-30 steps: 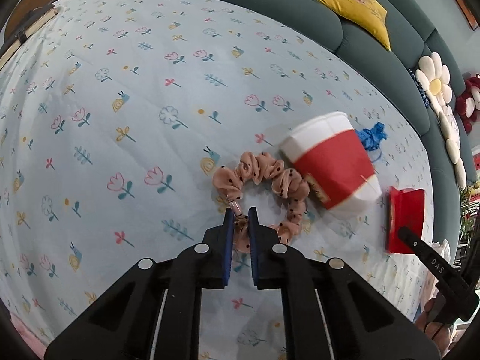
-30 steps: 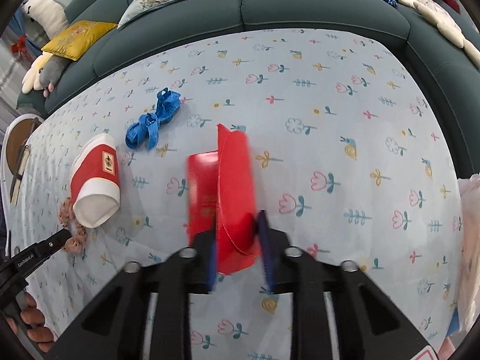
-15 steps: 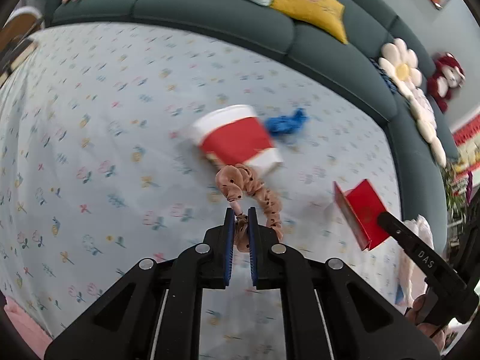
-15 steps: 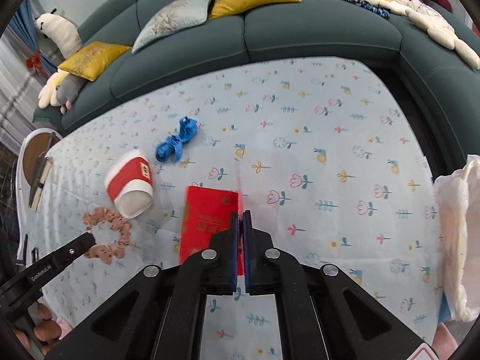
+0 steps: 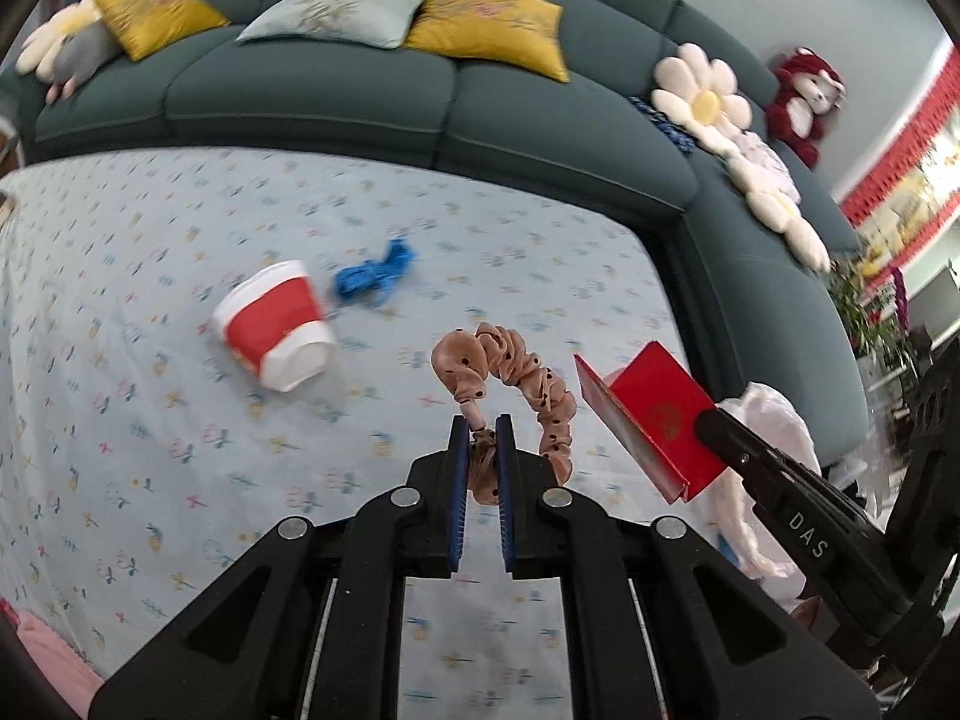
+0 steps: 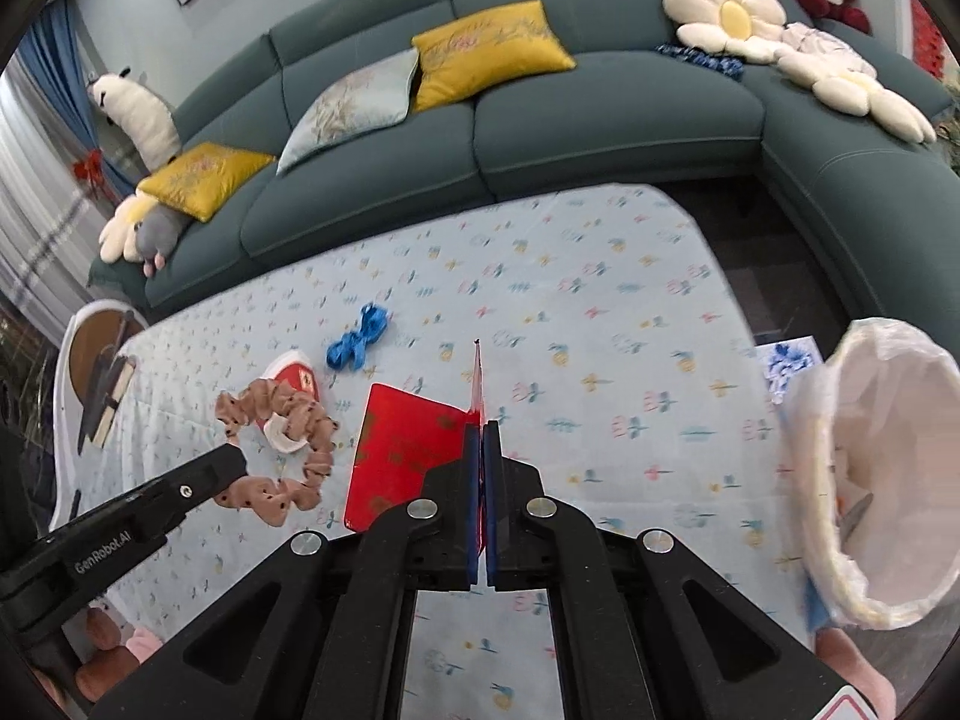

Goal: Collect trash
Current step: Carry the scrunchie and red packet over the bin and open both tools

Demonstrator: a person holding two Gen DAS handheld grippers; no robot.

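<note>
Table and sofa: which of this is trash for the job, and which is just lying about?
Job:
- scrunchie, in left gripper
- red card, in right gripper
- paper cup on its side
- blue ribbon
- lined bin

Lying about:
- sofa cushions
- flower pillow
- plush toys

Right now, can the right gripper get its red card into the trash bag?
Probably yes. The right gripper is shut on the red card, lifted above the tablecloth, and the bag gapes open just to its right, with nothing between them.
</note>
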